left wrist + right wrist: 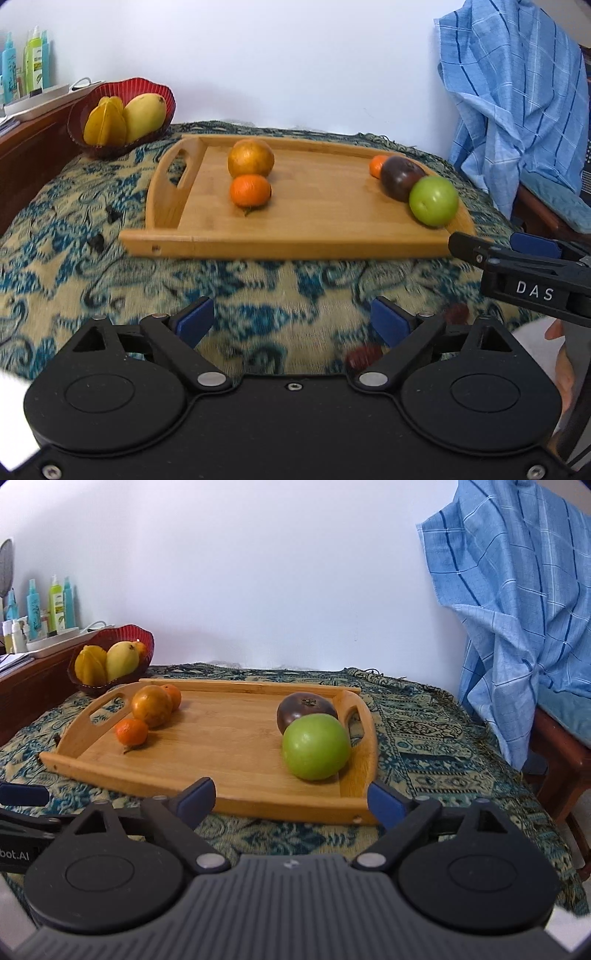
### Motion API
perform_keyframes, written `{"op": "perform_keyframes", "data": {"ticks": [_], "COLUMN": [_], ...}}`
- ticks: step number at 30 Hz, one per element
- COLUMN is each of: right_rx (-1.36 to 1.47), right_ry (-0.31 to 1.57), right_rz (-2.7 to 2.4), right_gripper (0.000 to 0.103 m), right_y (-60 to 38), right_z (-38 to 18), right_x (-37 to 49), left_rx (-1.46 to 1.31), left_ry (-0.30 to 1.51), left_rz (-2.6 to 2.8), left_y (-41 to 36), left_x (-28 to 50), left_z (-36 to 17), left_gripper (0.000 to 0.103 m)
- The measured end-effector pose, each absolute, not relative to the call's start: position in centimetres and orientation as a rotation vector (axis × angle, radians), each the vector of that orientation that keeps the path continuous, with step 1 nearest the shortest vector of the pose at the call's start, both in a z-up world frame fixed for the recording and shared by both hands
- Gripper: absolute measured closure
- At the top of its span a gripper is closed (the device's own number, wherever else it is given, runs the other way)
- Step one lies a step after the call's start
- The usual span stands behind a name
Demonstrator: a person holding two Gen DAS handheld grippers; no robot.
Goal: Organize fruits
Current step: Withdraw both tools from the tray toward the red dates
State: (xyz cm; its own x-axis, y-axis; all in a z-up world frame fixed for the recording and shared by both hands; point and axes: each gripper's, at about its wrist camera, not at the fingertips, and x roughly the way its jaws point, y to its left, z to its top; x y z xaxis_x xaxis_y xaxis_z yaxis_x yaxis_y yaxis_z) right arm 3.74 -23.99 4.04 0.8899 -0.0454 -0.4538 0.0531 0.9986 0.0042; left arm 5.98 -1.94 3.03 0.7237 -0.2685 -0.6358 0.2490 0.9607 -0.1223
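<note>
Nearest the lens, the left gripper [291, 325] hovers over the patterned cloth [55, 236] with its blue pads spread wide and nothing between them; the right gripper [291, 797] is just as wide and empty, just short of the near rail of the wooden tray [236, 794].

Going left to right: the red bowl [162, 94] beside the tray's left end already holds a starfruit [105, 123] and a mango [144, 114]. On the tray, a large orange [251, 157] touches a small tangerine [250, 190] near the left handle; at the right end sit another tangerine [377, 166], a dark fruit [399, 177] and a green apple [434, 200], bunched together.

I judge the sorting barely begun, with five fruits left on the tray.

The tray's long axis runs left to right, handles at each end; the mango leans upright in the bowl
</note>
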Motion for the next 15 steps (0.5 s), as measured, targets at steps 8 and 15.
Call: {"op": "perform_keyframes", "data": {"ticks": [8,15], "right_rx": [-0.002,-0.039], "right_ry": [0.41,0.458], "right_rz": [-0.06,-0.05], "right_gripper": [0.0,0.004], "right_y": [-22.6,-22.0], "right_z": [2.0,0.4], "right_x": [-0.5,-0.9], "left_rx": [0.001,-0.02], "left_ry": [0.678,0.667], "left_rz": [-0.256,-0.252], "left_y": [-1.5,-1.8], "left_x": [1.9,-0.1], "left_z": [2.5,2.5], "left_gripper": [0.01,0.029]}}
